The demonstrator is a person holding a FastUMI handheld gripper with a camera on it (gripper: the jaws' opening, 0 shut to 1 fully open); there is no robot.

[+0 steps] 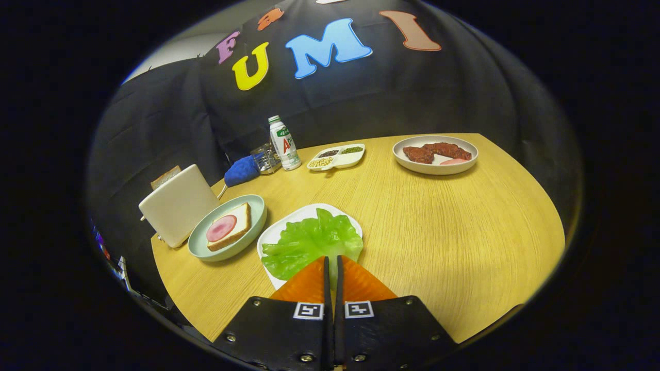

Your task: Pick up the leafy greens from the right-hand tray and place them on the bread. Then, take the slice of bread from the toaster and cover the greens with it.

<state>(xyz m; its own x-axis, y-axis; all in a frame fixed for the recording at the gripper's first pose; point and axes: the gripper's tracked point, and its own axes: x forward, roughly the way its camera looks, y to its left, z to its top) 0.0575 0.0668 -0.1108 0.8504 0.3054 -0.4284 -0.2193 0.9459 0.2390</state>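
Wooden tabletop [438,232] is carrying everything in the gripper view, and the gripper [332,260] is hanging low over it with its two fingers pressed together, only a thin slit between them and nothing caught there. Their tips are sitting over the near edge of the leafy greens [309,242], which are lying spread on a white tray [289,221] just ahead of the fingers. Just beside that tray, on its left, a pale green plate [247,234] is holding a slice of bread [238,219] with a round pink slice of ham [220,228] on top. Next to the plate a cream toaster [178,206] is standing with a bread slice [165,176] poking out of its slot. Farther back a blue mitt [241,171], a bottle [284,142] and a divided dish of beans [337,156] are lining up, and well off to the right a plate of meat [435,153] is resting.
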